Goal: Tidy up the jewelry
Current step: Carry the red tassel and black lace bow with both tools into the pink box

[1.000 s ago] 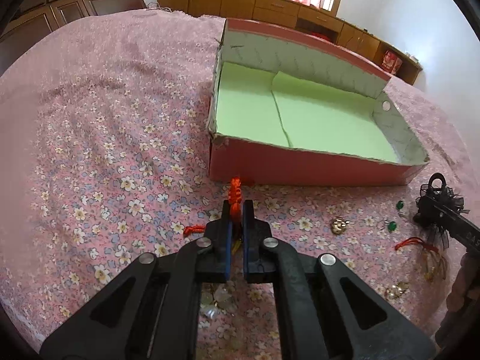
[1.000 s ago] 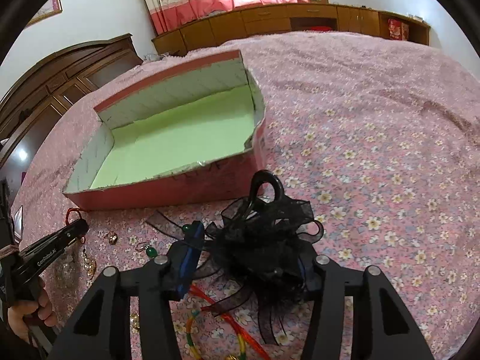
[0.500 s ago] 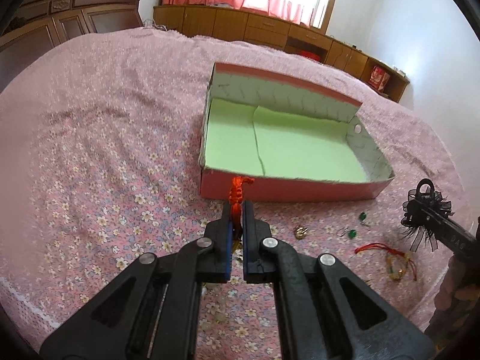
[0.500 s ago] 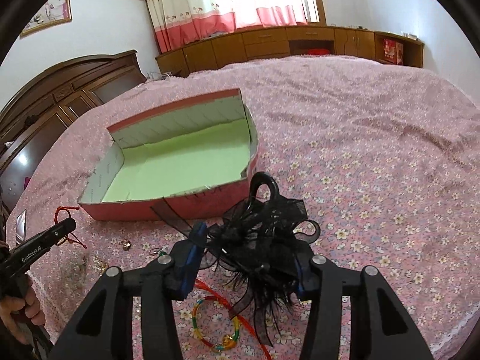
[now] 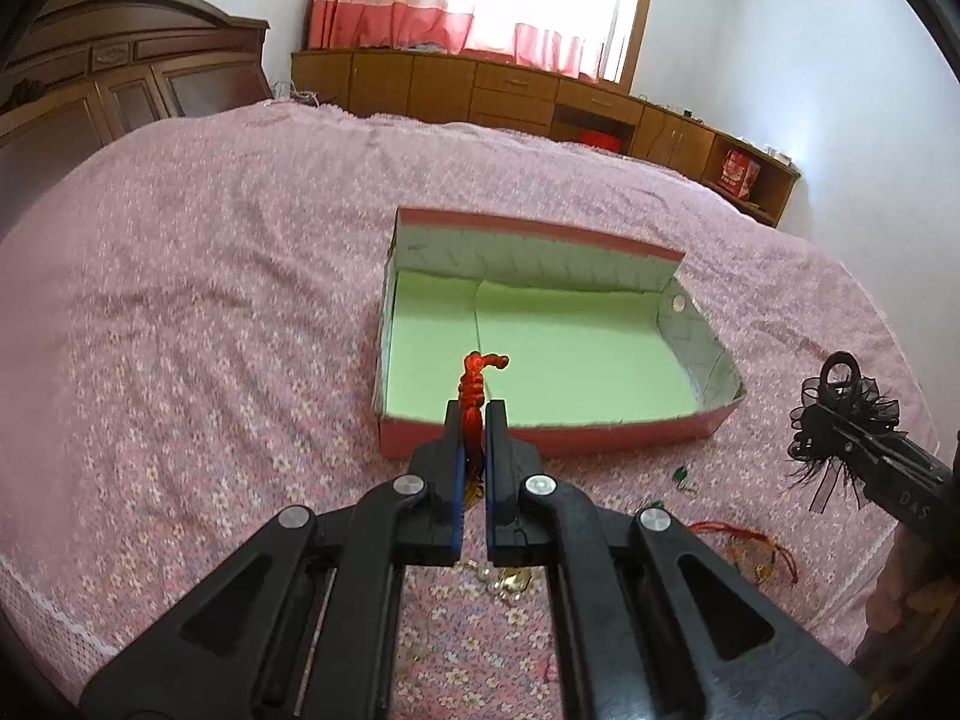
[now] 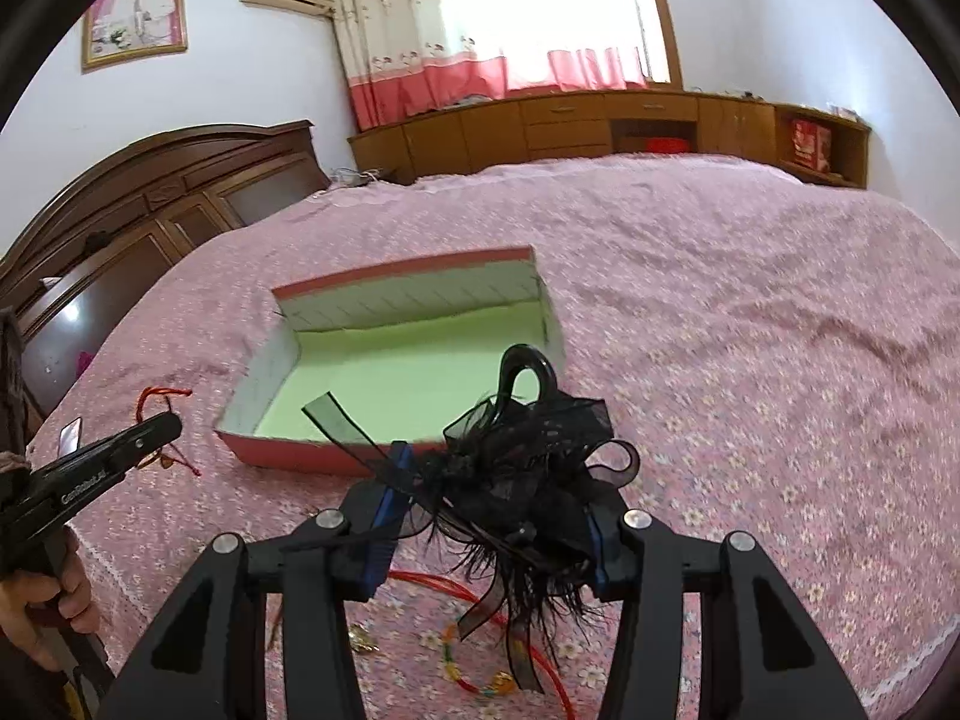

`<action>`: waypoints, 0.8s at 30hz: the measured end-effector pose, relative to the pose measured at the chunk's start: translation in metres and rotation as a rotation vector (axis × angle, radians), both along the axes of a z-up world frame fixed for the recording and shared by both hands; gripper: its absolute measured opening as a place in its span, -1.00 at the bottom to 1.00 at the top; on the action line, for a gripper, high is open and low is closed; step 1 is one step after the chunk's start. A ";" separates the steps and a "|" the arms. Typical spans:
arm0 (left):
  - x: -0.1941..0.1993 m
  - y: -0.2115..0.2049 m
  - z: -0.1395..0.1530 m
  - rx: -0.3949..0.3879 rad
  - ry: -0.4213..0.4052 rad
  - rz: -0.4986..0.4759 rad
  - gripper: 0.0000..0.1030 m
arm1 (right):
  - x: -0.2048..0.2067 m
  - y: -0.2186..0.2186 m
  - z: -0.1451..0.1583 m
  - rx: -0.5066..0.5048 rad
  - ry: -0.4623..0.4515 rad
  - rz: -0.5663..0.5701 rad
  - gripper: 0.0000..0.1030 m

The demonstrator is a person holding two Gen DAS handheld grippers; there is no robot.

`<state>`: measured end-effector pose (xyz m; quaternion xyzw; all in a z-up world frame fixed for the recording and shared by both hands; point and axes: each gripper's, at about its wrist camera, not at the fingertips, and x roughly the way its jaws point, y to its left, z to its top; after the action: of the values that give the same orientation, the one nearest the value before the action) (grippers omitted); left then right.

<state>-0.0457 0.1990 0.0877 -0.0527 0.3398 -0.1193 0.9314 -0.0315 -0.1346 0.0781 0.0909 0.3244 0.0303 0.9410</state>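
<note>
A pink box with a green lining [image 5: 558, 348] lies open on the flowered bedspread; it also shows in the right wrist view [image 6: 384, 384]. My left gripper [image 5: 475, 414] is shut on a red knotted cord [image 5: 474, 378] and holds it raised in front of the box's near wall. My right gripper [image 6: 492, 480] is shut on a black lace hair clip [image 6: 528, 456], held above the bed right of the box; the clip also shows in the left wrist view [image 5: 840, 408].
Loose jewelry lies on the bedspread near the front edge: green earrings [image 5: 681, 474], a red cord bracelet [image 5: 744, 546], gold pieces [image 5: 510, 579], and a beaded red bracelet [image 6: 480, 654]. Wooden cabinets [image 6: 540, 126] stand behind the bed.
Both grippers have risen away from the bedspread with their loads. The box and loose jewelry now look smaller and farther below.
</note>
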 end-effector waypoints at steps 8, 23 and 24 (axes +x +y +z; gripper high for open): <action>0.040 -0.033 0.014 0.036 -0.004 -0.018 -1.00 | 0.019 0.010 0.020 0.009 -0.006 0.048 -0.02; 0.123 -0.103 0.010 0.079 0.023 -0.065 -1.00 | 0.087 0.026 0.033 -0.017 0.017 0.099 -0.02; 0.127 -0.103 0.008 0.077 0.029 -0.064 -1.00 | 0.094 0.027 0.032 -0.022 0.023 0.103 -0.02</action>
<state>0.0810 0.0960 0.0959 -0.0078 0.3589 -0.1350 0.9235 0.0624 -0.1079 0.1100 0.0643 0.3397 0.0740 0.9354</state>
